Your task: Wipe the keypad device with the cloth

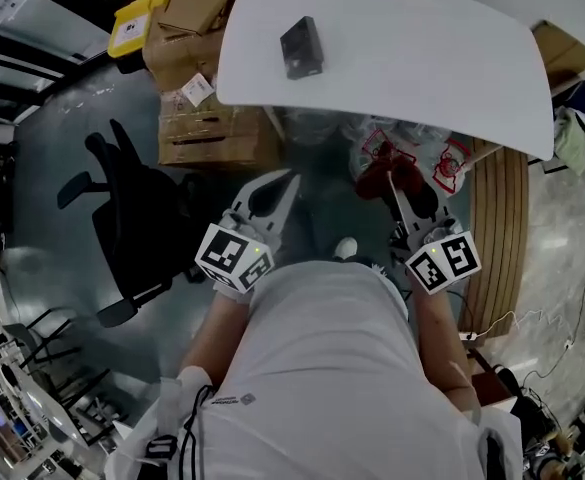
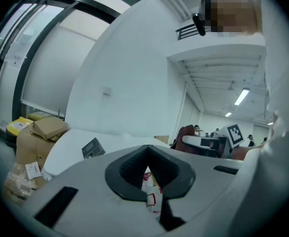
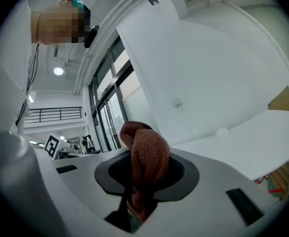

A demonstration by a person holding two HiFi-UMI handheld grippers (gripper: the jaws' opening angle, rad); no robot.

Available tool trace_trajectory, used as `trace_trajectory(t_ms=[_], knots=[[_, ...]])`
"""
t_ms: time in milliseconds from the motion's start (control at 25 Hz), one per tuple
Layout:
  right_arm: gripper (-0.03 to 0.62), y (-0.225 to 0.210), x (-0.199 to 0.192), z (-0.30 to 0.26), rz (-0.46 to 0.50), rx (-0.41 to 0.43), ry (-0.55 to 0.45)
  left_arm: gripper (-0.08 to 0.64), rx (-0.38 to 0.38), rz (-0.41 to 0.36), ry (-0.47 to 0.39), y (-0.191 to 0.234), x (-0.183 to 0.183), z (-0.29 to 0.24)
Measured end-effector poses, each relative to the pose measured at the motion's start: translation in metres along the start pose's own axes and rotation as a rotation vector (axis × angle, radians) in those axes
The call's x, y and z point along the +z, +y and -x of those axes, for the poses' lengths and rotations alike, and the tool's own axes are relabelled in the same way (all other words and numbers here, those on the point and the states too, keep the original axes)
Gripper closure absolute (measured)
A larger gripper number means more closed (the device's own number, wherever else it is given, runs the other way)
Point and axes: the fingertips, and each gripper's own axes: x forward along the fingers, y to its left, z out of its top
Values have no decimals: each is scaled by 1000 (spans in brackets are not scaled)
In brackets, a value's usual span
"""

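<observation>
The dark keypad device [image 1: 302,46] lies on the white table [image 1: 422,58], toward its left side; the left gripper view shows the device [image 2: 92,147] small and far off. Both grippers hang well short of the table's near edge, close to the person's body. My right gripper [image 1: 397,190] is shut on a bunched red-brown cloth [image 1: 384,173]. In the right gripper view the cloth [image 3: 145,157] sticks up between the jaws of that gripper [image 3: 140,181]. My left gripper [image 1: 284,183] is shut with nothing in it, and in its own view the gripper [image 2: 147,154] shows its dark pads meeting.
Cardboard boxes [image 1: 197,118] and a yellow box [image 1: 137,23] are stacked left of the table. A black office chair [image 1: 132,218] stands on the floor at left. A plastic bag with red print [image 1: 427,153] lies under the table's near edge, beside a wooden slatted panel [image 1: 502,228].
</observation>
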Motion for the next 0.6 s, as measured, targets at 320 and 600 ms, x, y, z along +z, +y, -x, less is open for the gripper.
trace_trajectory(t_ms=[320, 600], knots=[[491, -29, 2, -106, -5, -74, 48, 549, -38, 60, -5, 108, 30, -42], [491, -41, 9, -191, 13, -118, 41, 549, -20, 109, -39, 199, 65, -60]])
